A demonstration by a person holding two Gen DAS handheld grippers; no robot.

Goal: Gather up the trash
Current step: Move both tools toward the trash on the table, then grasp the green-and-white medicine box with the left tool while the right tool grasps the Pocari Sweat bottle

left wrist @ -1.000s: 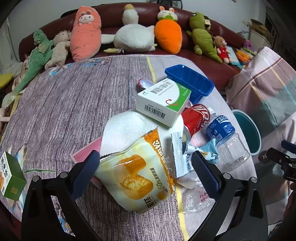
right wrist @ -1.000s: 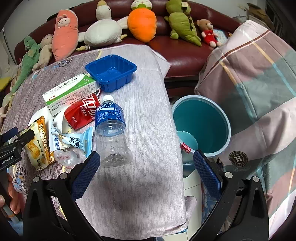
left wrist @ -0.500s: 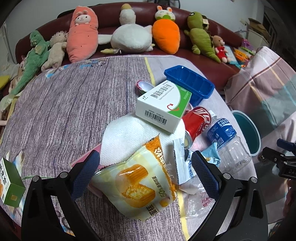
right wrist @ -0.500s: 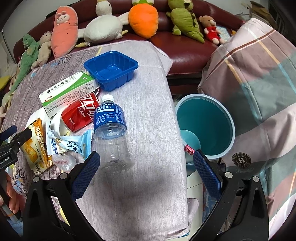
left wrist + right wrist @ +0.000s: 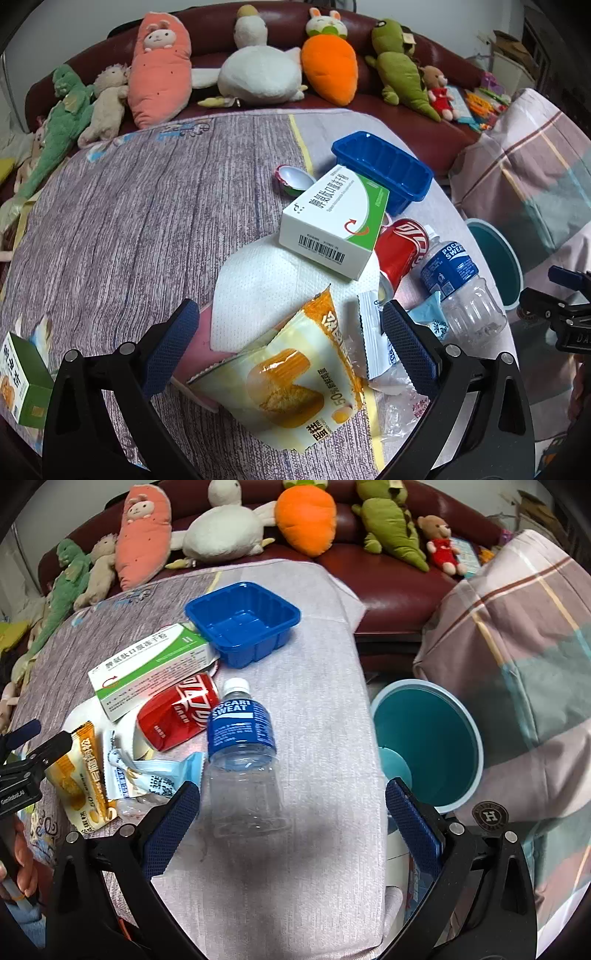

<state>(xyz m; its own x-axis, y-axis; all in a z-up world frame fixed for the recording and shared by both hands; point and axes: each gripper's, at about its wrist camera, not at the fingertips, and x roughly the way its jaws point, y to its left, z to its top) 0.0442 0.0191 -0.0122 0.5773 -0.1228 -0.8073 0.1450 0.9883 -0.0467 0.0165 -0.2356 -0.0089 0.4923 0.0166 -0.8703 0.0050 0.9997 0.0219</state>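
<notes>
Both open and empty, the left hand-held gripper point(image 5: 291, 334) straddles the yellow snack wrapper point(image 5: 291, 384) at lower centre, the right hand-held gripper point(image 5: 293, 812) frames the clear bottle point(image 5: 243, 760) mid-frame, for transfer to the teal bin point(image 5: 428, 738) right of the counter point(image 5: 325, 657).

Surface: table point(image 5: 147, 229) under purple-grey wood-grain cloth | On it: blue plastic tray point(image 5: 243, 622), empty clear bottle point(image 5: 243, 760) lying down, red can point(image 5: 177, 716) on its side, white paper towel point(image 5: 266, 288), green carton point(image 5: 20, 380) near left edge | Beside it: teal bin point(image 5: 424, 738) on floor
</notes>
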